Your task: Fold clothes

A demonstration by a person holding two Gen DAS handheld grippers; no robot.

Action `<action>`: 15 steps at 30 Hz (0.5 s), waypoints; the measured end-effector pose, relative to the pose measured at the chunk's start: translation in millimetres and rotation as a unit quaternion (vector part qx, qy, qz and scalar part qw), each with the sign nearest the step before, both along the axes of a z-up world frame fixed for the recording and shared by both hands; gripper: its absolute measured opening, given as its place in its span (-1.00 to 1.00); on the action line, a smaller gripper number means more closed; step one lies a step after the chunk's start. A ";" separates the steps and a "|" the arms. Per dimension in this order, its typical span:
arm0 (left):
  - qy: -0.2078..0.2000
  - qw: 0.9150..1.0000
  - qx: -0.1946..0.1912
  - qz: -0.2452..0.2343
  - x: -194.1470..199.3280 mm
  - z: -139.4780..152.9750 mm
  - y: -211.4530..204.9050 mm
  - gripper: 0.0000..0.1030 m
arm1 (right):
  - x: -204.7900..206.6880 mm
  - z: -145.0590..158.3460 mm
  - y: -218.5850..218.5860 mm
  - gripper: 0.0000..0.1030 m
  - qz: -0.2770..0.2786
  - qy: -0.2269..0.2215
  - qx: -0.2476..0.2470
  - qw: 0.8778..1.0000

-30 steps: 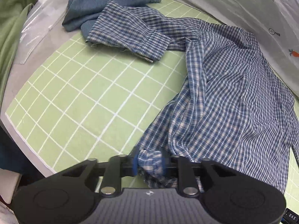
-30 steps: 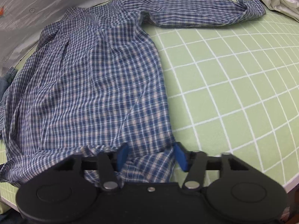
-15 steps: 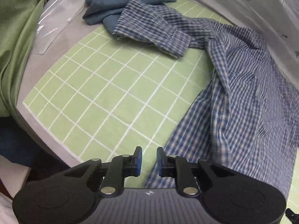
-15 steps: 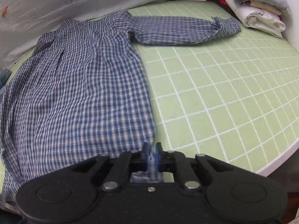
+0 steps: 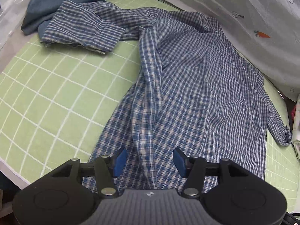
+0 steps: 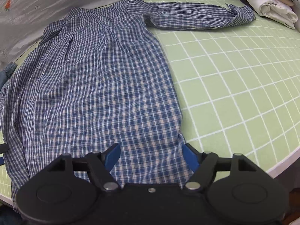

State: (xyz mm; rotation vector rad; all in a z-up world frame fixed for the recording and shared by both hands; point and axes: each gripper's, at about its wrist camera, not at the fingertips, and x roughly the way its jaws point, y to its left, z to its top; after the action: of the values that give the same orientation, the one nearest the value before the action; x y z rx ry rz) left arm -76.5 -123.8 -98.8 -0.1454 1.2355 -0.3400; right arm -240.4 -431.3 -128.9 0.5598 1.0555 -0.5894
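A blue and white checked long-sleeved shirt (image 5: pixel 196 93) lies spread on the green grid mat (image 5: pixel 56 93), collar towards the far side. In the right wrist view the shirt (image 6: pixel 97 86) lies fairly flat, with one sleeve (image 6: pixel 196 16) stretched out to the right. In the left wrist view the other sleeve (image 5: pixel 84 30) lies bunched at the far left, and a long ridge runs down the shirt's left side. My left gripper (image 5: pixel 149 159) is open over the shirt's bottom hem. My right gripper (image 6: pixel 150 156) is open over the hem near its right corner.
A crumpled blue denim garment (image 5: pixel 61 0) lies at the mat's far left corner. Folded white and grey clothes (image 6: pixel 271 1) are stacked at the far right. A pale printed sheet (image 5: pixel 234 9) borders the far side. The mat's near edge (image 6: pixel 277 166) drops off close by.
My right gripper was shut on the hem half a second ago and has now let go and opened. My left gripper has opened wider and moved right, over the hem.
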 end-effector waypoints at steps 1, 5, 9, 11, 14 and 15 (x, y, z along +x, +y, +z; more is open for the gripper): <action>0.003 1.000 0.003 0.003 0.9 -2.0 2.7 -0.07 | -0.5 -1.4 1.6 0.45 0.001 0.004 0.001 1.000; 0.012 1.000 0.017 0.018 5.1 -7.9 16.0 -0.93 | -3.0 -2.2 3.0 0.45 -0.001 0.012 0.001 1.000; -0.036 0.994 0.065 0.082 16.5 7.9 56.2 -0.94 | -3.6 -0.1 3.3 0.45 -0.005 0.012 -0.009 1.000; -0.076 0.981 0.140 0.113 23.6 16.8 73.0 -0.73 | -3.0 0.1 2.2 0.45 -0.007 0.012 -0.013 1.000; -0.088 0.966 0.184 0.158 32.4 25.5 94.6 -0.41 | -1.0 -1.1 -2.2 0.49 -0.012 0.013 -0.016 1.000; -0.086 0.966 0.177 0.166 34.0 27.9 100.0 -0.33 | 0.1 -1.5 -3.8 0.50 -0.014 0.013 -0.017 1.000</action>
State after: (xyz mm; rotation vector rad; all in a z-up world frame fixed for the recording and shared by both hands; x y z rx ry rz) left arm -42.5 -23.8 -70.9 -0.0129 1.0583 0.1590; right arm -240.2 -435.1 -130.5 0.5384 1.0621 -0.6397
